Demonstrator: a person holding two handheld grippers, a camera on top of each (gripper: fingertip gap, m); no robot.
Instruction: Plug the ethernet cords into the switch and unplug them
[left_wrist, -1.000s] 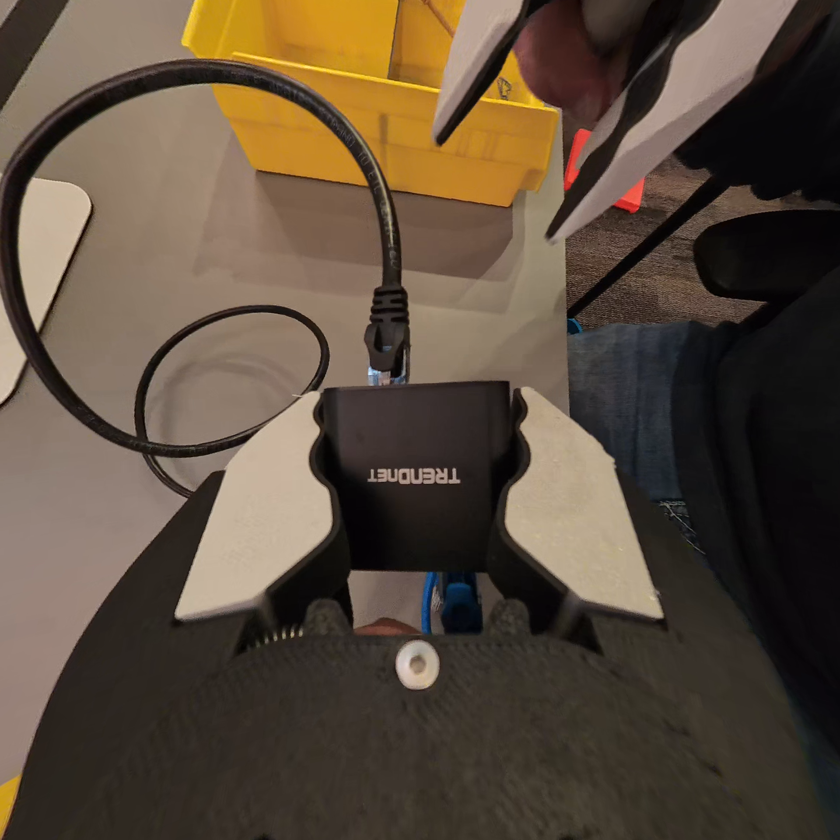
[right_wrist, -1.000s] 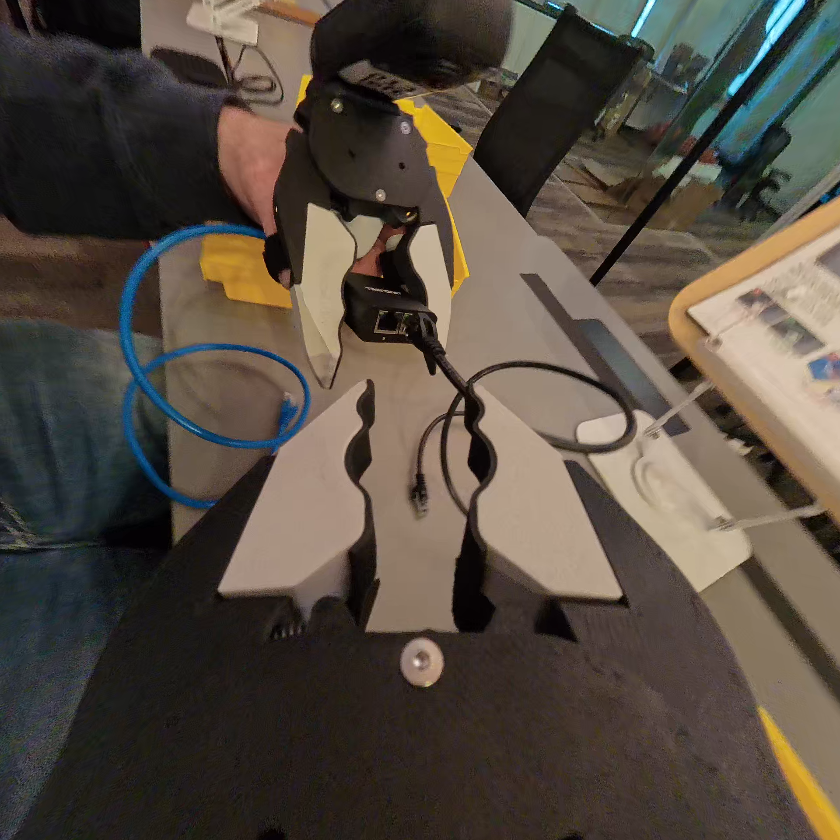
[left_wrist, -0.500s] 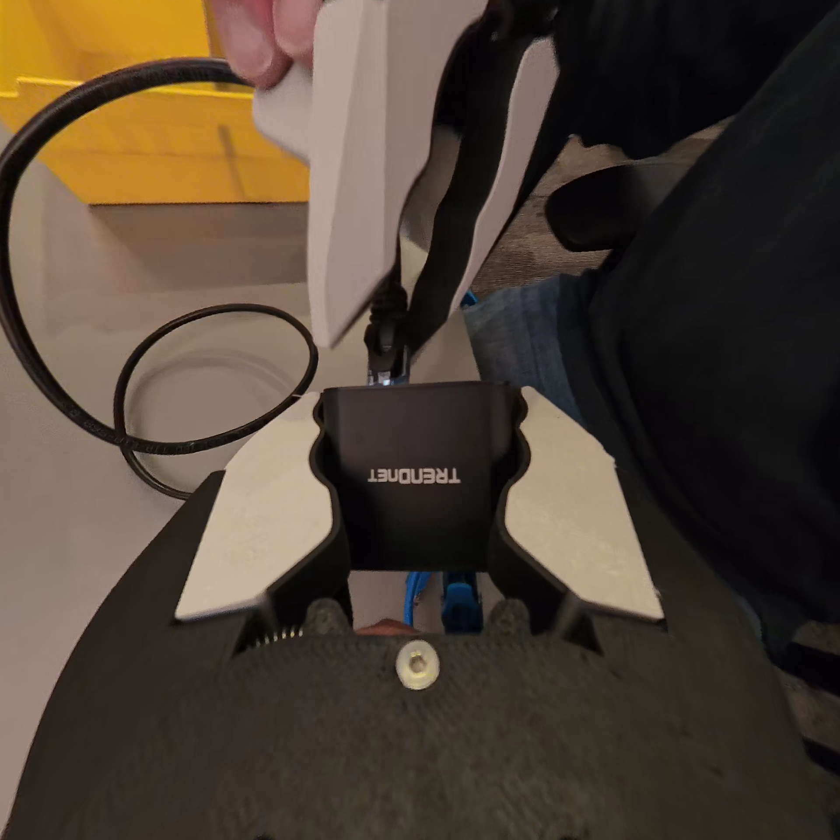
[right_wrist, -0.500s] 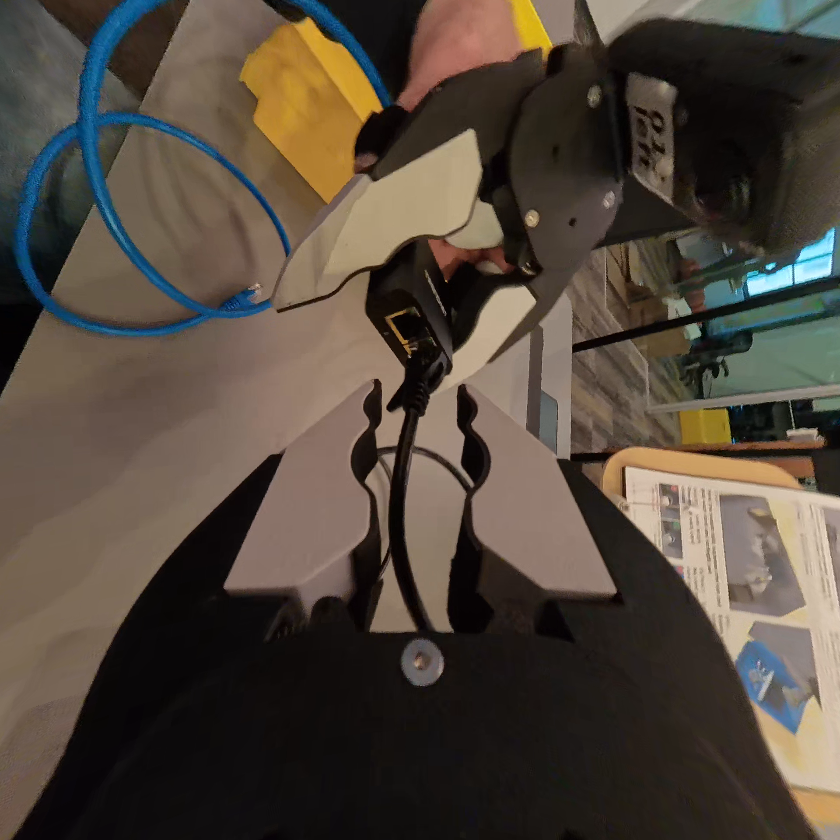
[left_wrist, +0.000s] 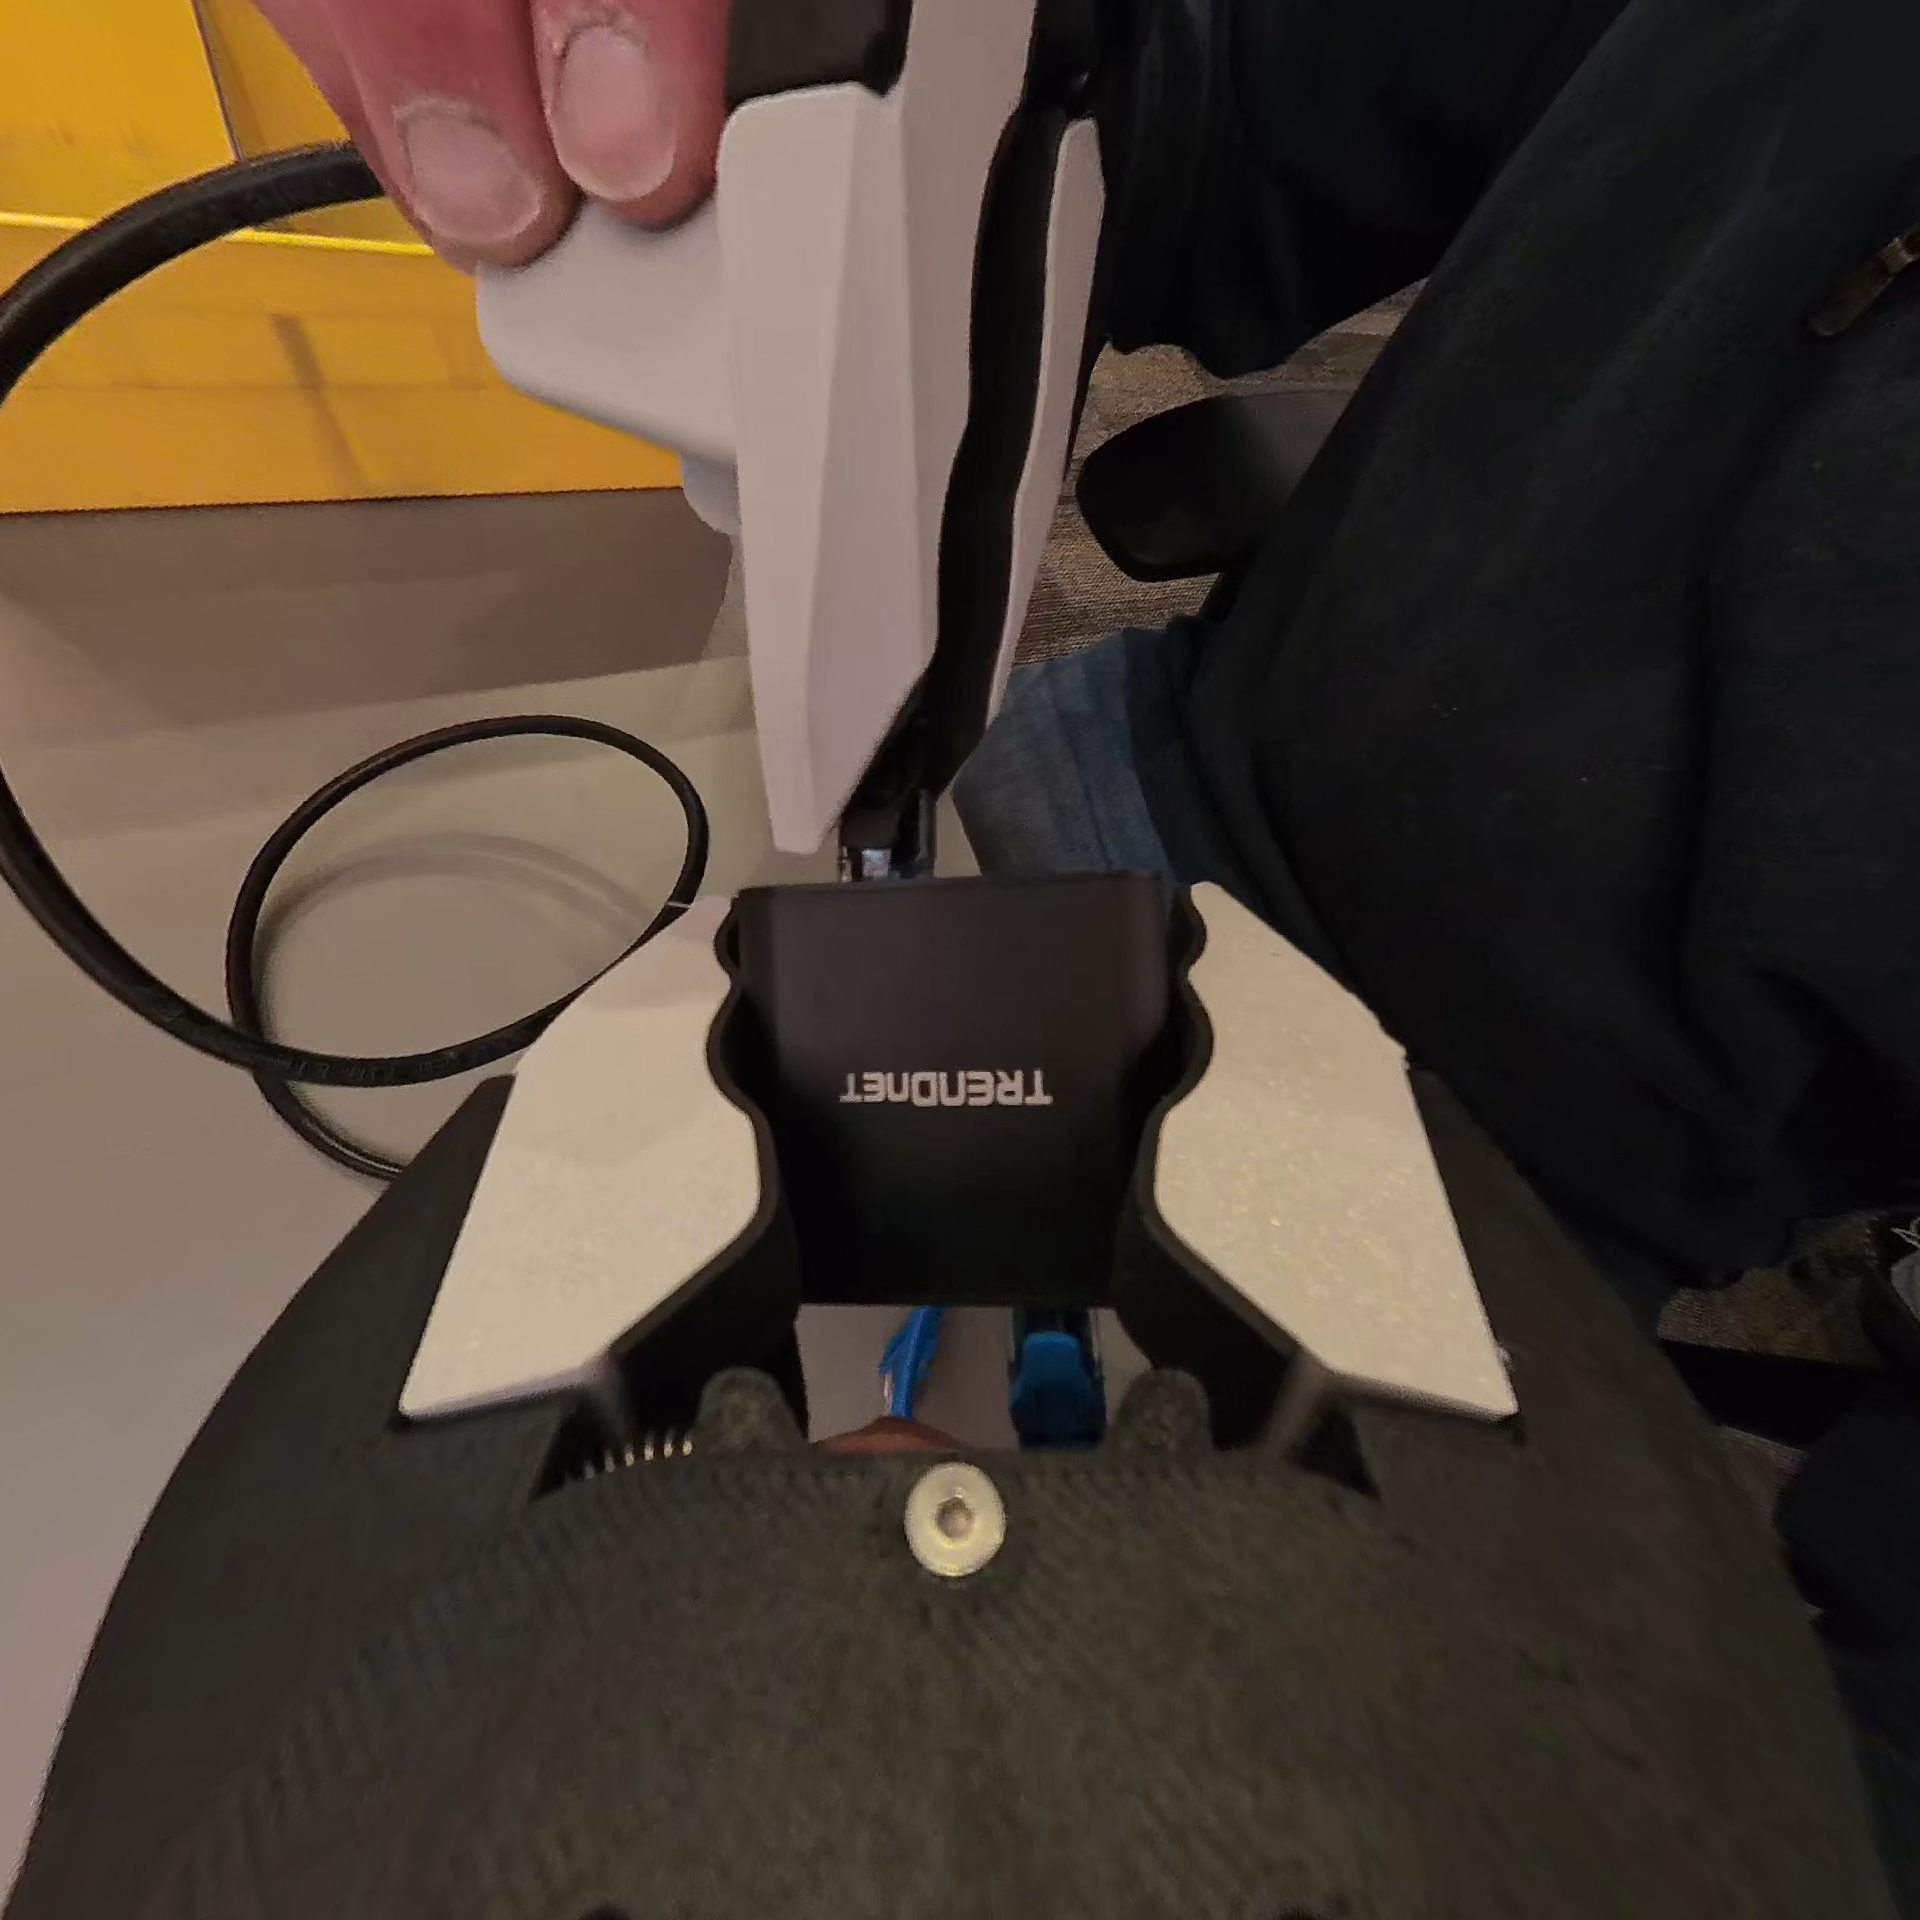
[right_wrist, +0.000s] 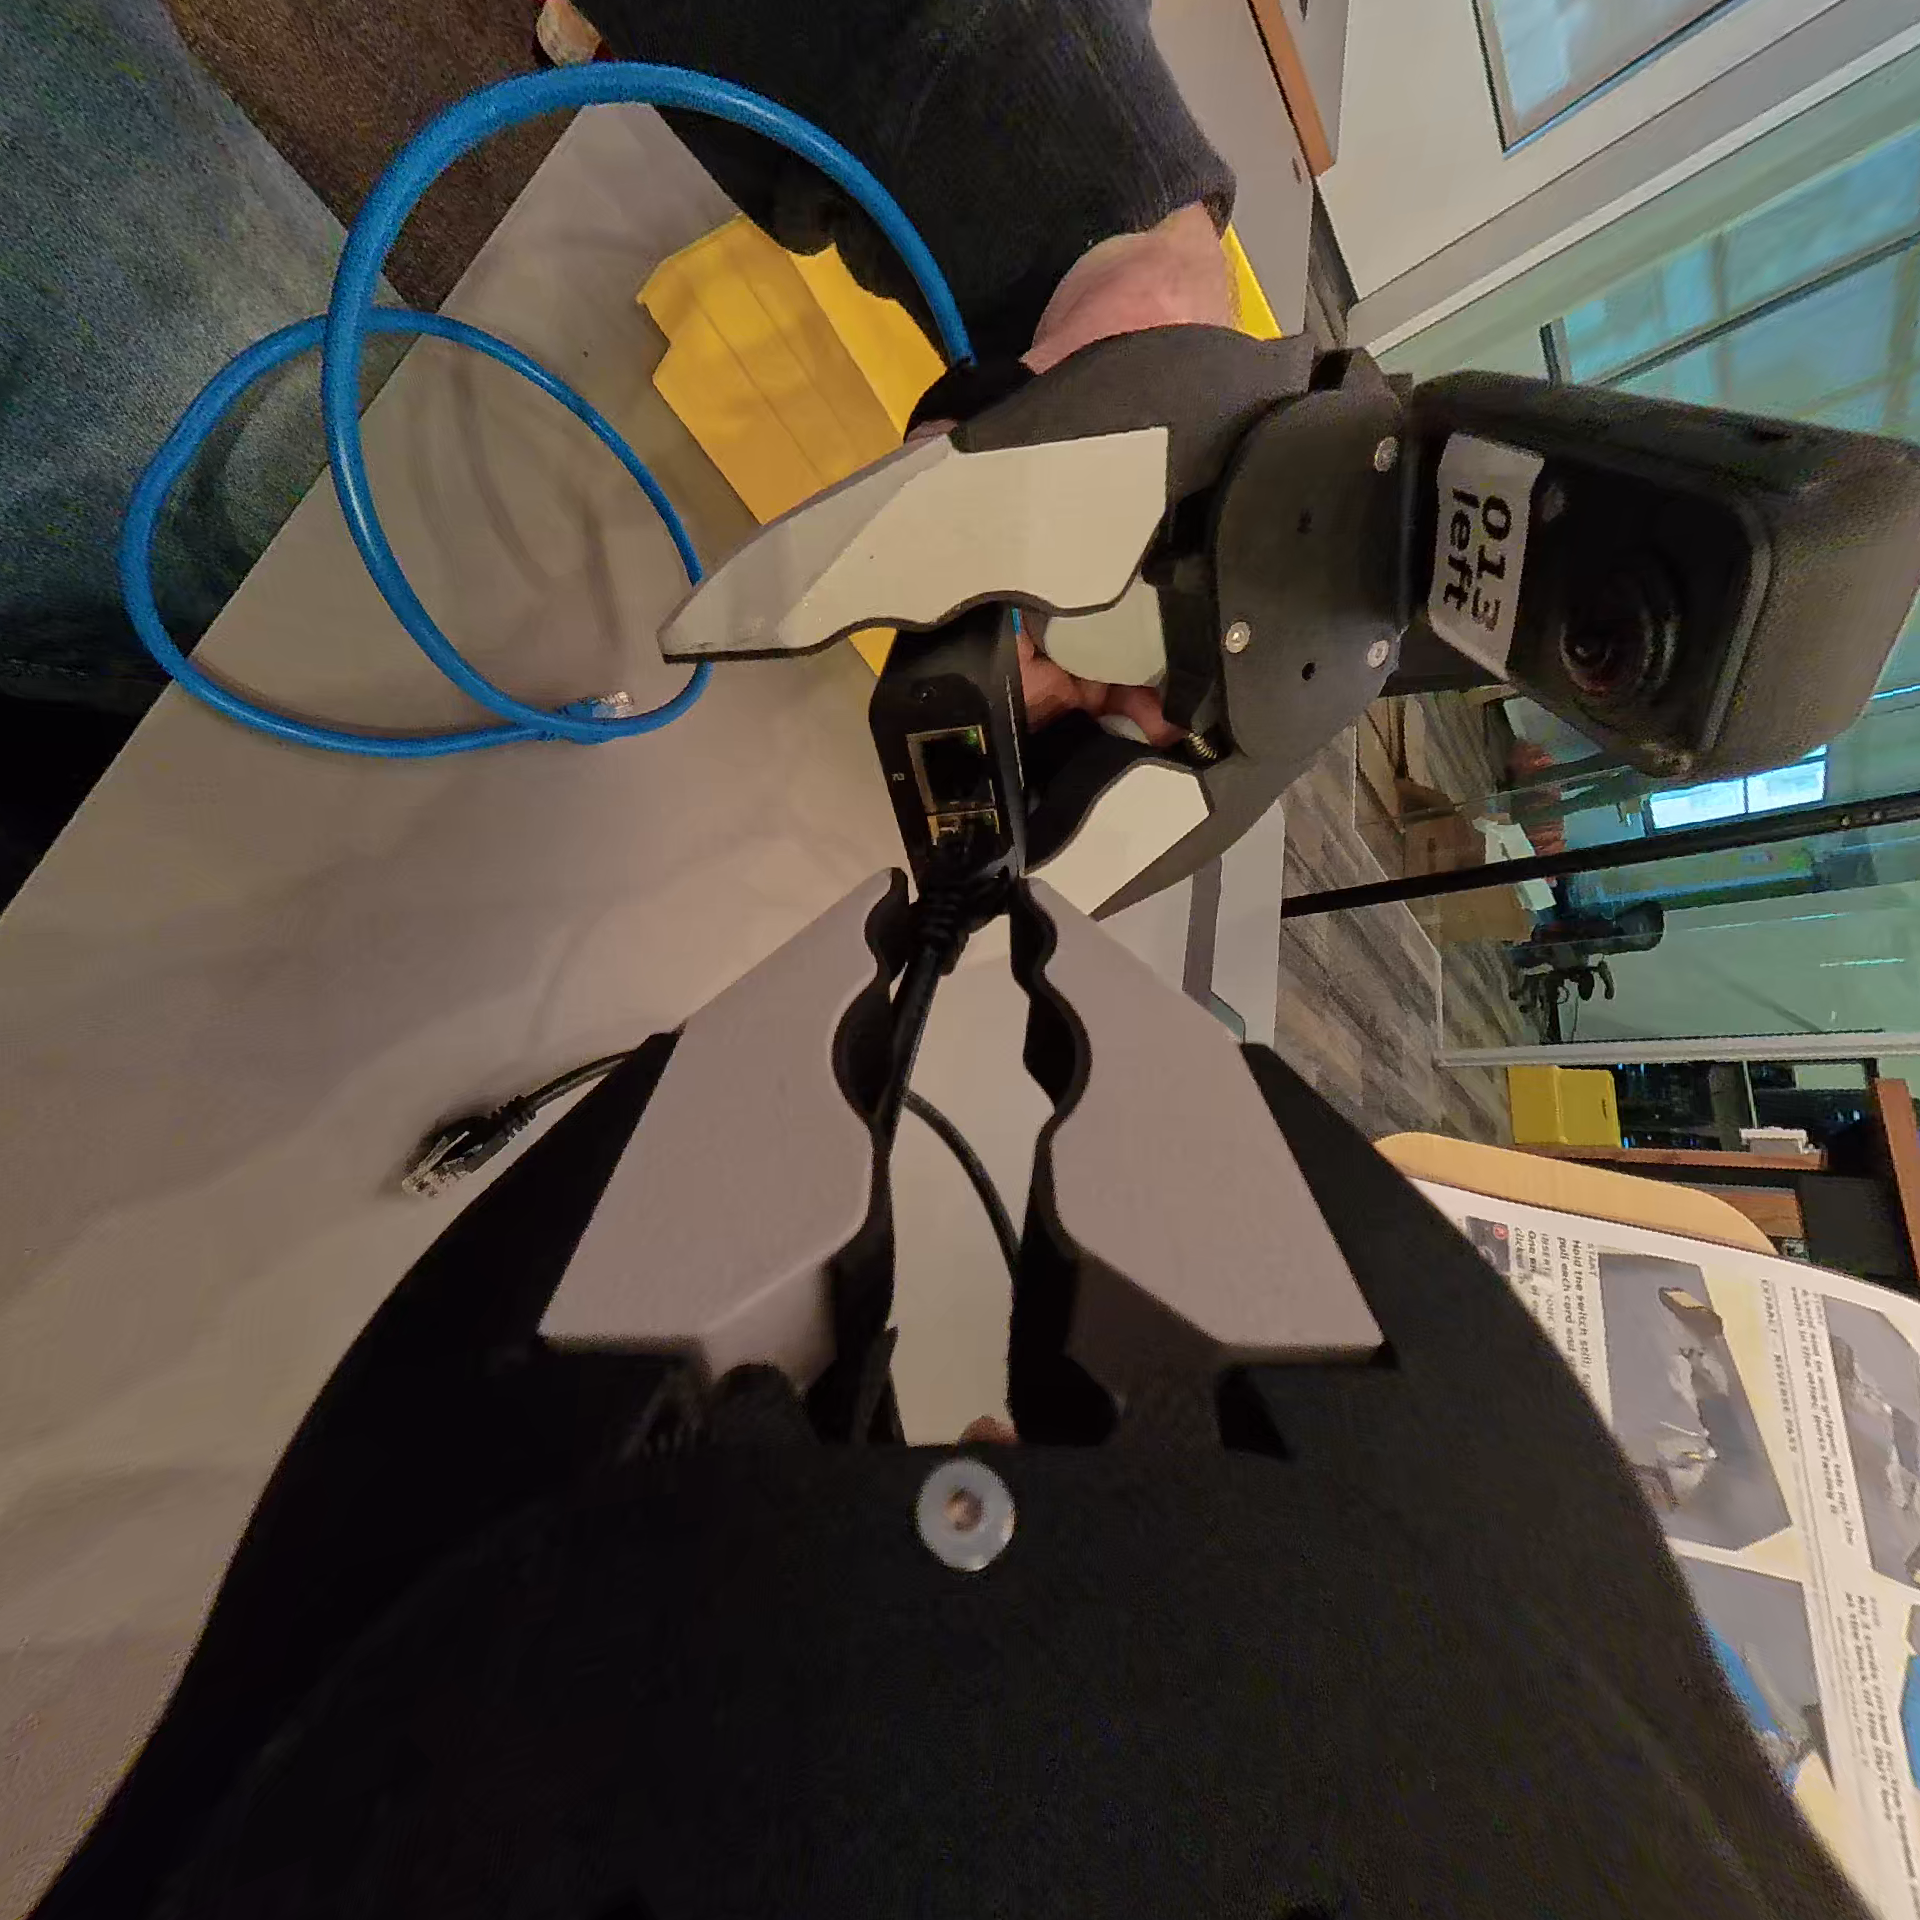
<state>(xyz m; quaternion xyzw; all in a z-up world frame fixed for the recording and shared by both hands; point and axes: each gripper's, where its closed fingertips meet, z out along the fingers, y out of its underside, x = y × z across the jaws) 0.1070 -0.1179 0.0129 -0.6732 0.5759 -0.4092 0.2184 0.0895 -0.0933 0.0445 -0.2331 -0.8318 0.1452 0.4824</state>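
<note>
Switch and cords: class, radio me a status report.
Left gripper shut on switch. Right gripper open around plugged black cord. Blue cord loose on table. Nothing in the way.

The switch (left_wrist: 956, 1081) sits between the left claw (left_wrist: 961, 1039) fingers, above the bench (left_wrist: 156, 1195). A cord (right_wrist: 940, 914) plugged into its front runs back between the right claw (right_wrist: 951, 914) fingers. Another cord (right_wrist: 416, 499) lies coiled on the bench to the left, before a bin (right_wrist: 790, 395).

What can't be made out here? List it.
- Left wrist view: the switch ports, hidden behind its own body.
- Both views: whether the right gripper actually pinches the black plug; the contact is too small to tell.
- Right wrist view: the blue cord far end, behind the left gripper.
</note>
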